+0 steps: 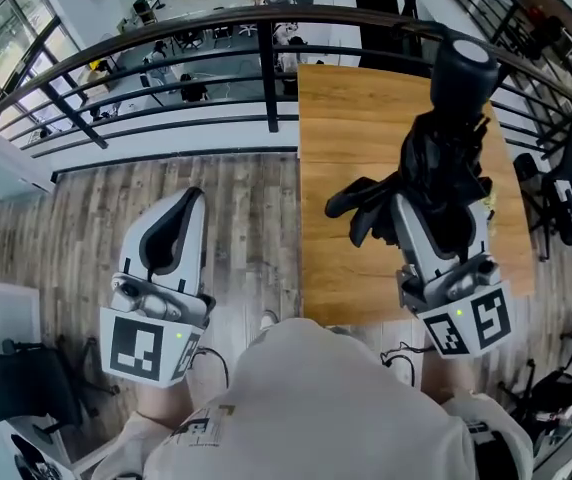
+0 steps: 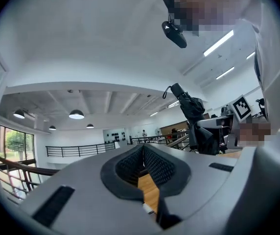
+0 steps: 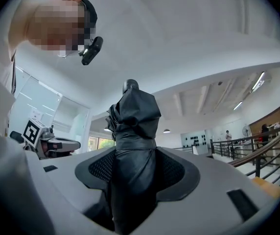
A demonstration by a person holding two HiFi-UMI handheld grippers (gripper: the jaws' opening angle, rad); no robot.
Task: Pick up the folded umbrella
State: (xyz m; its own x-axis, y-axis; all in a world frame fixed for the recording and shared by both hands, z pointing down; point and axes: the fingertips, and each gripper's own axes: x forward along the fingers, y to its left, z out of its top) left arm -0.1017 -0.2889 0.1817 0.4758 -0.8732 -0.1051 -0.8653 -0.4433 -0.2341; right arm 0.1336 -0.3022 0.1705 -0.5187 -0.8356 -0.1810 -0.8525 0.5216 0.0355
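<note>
The folded black umbrella (image 1: 453,153) stands upright between the jaws of my right gripper (image 1: 431,196), lifted above the wooden table (image 1: 356,128); its round handle end (image 1: 463,63) points up towards the head camera. In the right gripper view the umbrella (image 3: 132,126) fills the gap of the right gripper (image 3: 135,163), and both pads press on its fabric. My left gripper (image 1: 186,213) hangs over the plank floor left of the table, shut and with nothing in it; its pads (image 2: 152,163) meet at the tip. From the left gripper view the umbrella (image 2: 194,114) shows at the right.
A dark railing (image 1: 266,68) runs past the table's far end, with a lower floor beyond it. Black office chairs stand right of the table (image 1: 566,193) and at the lower left (image 1: 16,378). The floor (image 1: 236,218) lies between the grippers.
</note>
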